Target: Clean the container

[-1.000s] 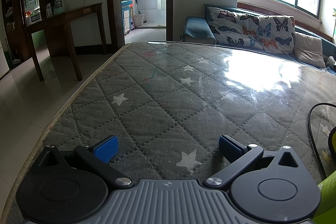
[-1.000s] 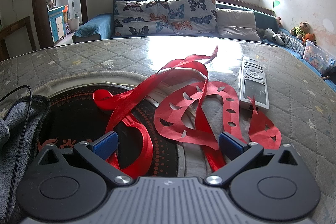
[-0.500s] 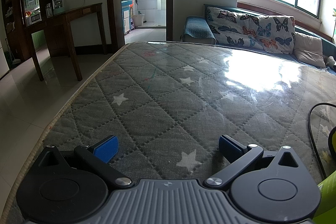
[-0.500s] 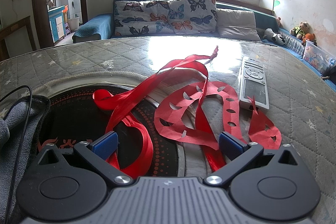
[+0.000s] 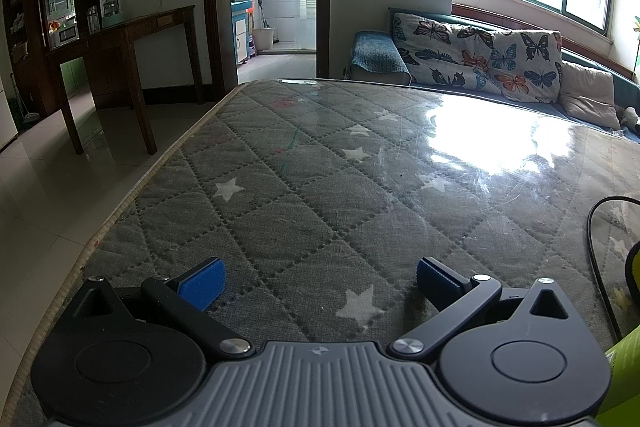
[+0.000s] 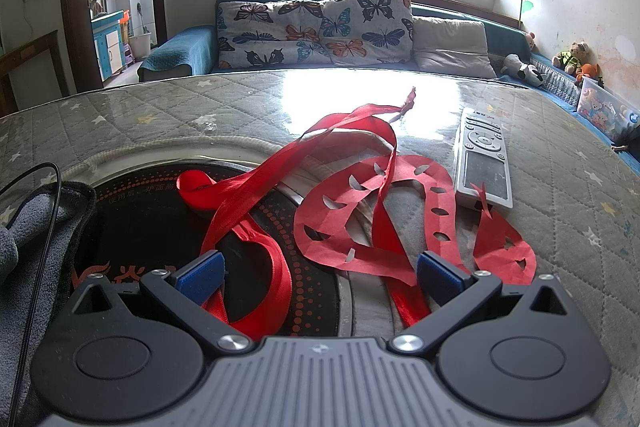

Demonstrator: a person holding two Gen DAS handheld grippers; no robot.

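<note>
Through your left wrist camera, the left gripper (image 5: 318, 281) sits low over a grey quilted star-print table cover under clear glossy film (image 5: 320, 167), its blue-padded fingers (image 5: 204, 283) spread wide on nothing. Beyond the table edge lie pale floor tiles, a dark wooden side table (image 5: 132, 35), an open doorway and a sofa with butterfly-print cushions (image 5: 480, 55). A thin black cable (image 5: 596, 247) loops at the right edge.

Through your right wrist camera, the right gripper (image 6: 320, 273) is also wide open and empty. Ahead lies a round black glass cooktop with orange dots (image 6: 160, 219), set flat into the table. Over it trail a red satin ribbon (image 6: 256, 187) and a red paper cut-out band (image 6: 400, 195). A grey remote control (image 6: 482, 159) points away towards the window. A grey cloth (image 6: 36, 227) lies left. You cannot tell which item is the container.
</note>
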